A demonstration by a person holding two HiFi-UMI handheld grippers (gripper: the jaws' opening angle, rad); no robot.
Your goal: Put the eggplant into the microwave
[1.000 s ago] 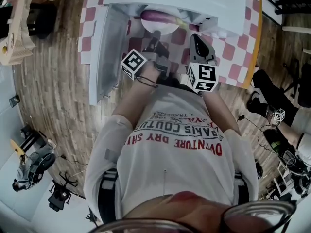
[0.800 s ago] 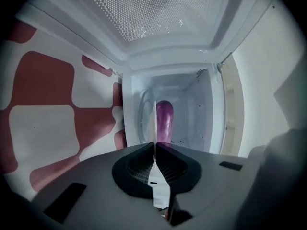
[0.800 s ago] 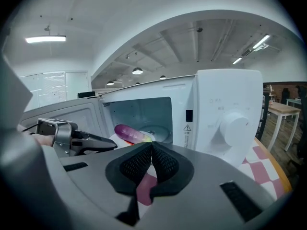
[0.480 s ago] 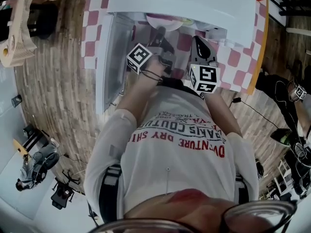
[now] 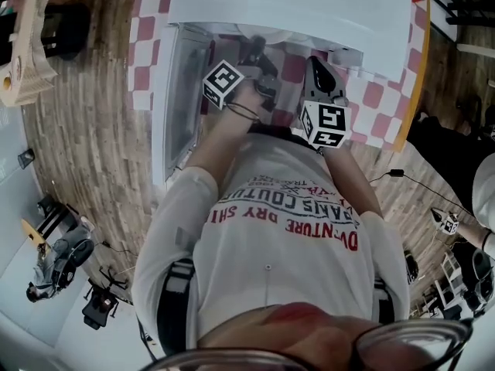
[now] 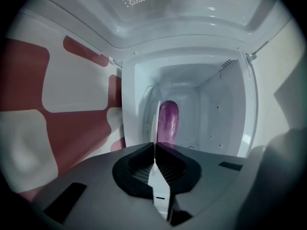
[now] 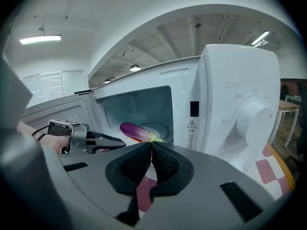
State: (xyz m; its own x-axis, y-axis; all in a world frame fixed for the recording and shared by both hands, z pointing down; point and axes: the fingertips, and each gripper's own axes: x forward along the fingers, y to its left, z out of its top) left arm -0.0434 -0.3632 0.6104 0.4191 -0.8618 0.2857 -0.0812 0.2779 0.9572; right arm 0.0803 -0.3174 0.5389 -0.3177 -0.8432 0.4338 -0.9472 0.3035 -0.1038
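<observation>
A purple eggplant [image 6: 168, 121] [image 7: 136, 131] lies on a white plate [image 6: 157, 121] [image 7: 162, 127] inside the open white microwave [image 5: 286, 6] [image 7: 235, 95]. My left gripper [image 6: 154, 145] [image 5: 254, 49] [image 7: 120, 141] reaches into the cavity, shut on the plate's near rim, which shows edge-on at its tips. My right gripper [image 7: 151, 143] [image 5: 312, 62] hangs shut and empty in front of the microwave, to the right of the left one. In the head view the microwave's top hides the plate and eggplant.
The microwave door [image 5: 174, 99] [image 7: 57, 111] stands swung open on the left. A red and white checkered cloth [image 5: 375, 91] covers the table, whose edge [image 5: 410, 76] runs along the right. The microwave's dial [image 7: 254, 121] faces my right gripper.
The left gripper has pushed forward into the microwave with the plate. Plate and eggplant, seen at the opening before, have slid out of sight under the microwave's top in the head view.
</observation>
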